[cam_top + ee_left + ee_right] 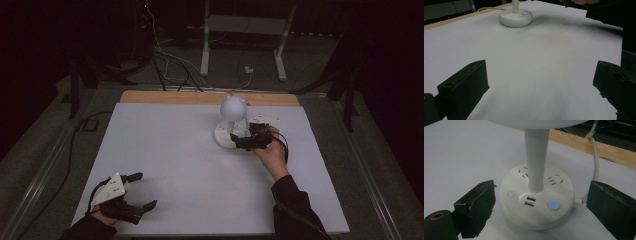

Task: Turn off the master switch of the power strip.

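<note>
With its jaws spread either side of the lamp base [537,202] at lower centre, the right gripper [536,207] should press the lit blue button [554,205] squarely, gently.

Lamp [536,157] head cropped by the right gripper view's top edge

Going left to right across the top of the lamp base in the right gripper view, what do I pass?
Left black jaw, then the plain round button, the two USB ports, the button lit blue, the white cable leaving the lamp base, then the right black jaw.
</note>
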